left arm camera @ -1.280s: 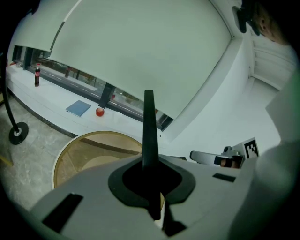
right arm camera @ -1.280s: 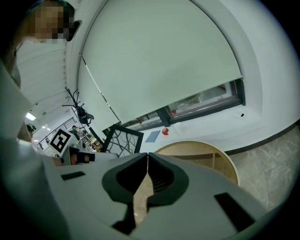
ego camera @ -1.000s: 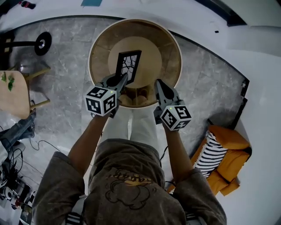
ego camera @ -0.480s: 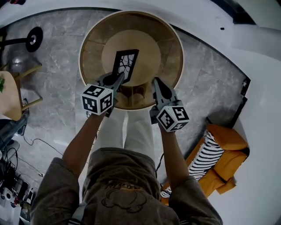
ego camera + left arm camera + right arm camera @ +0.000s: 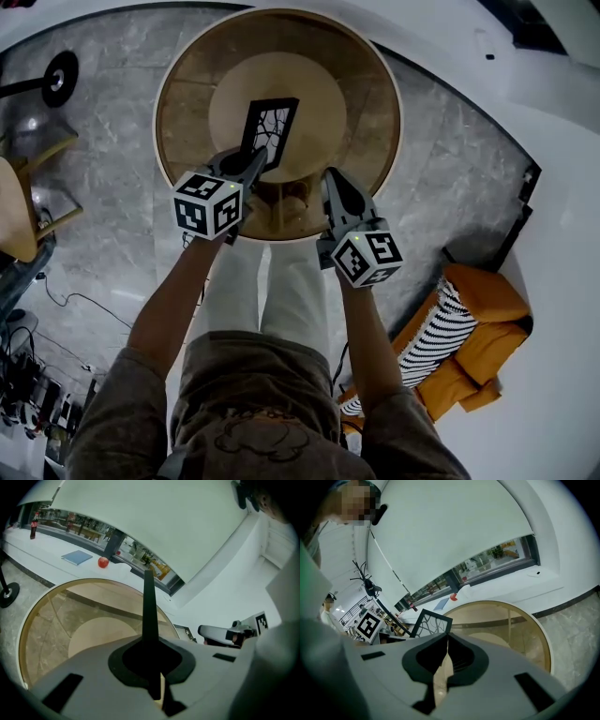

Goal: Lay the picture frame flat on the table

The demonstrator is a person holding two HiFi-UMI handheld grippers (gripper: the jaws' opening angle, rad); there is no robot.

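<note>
The black picture frame [image 5: 270, 131] with a branch-pattern insert stands upright and tilted over the round glass table [image 5: 370, 112]. My left gripper [image 5: 255, 169] is shut on its lower edge. In the left gripper view the frame [image 5: 149, 606] shows edge-on as a thin black bar that rises out of the closed left gripper [image 5: 151, 639]. Whether the frame's foot touches the tabletop is hidden. My right gripper [image 5: 334, 180] hovers at the table's near rim, to the right of the frame, shut with nothing in it. From the right gripper [image 5: 446, 635] the frame [image 5: 430, 623] is seen at the left.
An orange seat with a striped cushion [image 5: 459, 328] sits on the floor at the right. A wooden chair [image 5: 19, 211] and a black lamp base [image 5: 58, 80] are at the left. On the window ledge lie a red ball [image 5: 103, 562] and a blue book [image 5: 77, 557].
The head camera has shifted, so the table sits a little higher and to the left in the picture. The left gripper still holds the frame; both grippers keep their places by the table.
</note>
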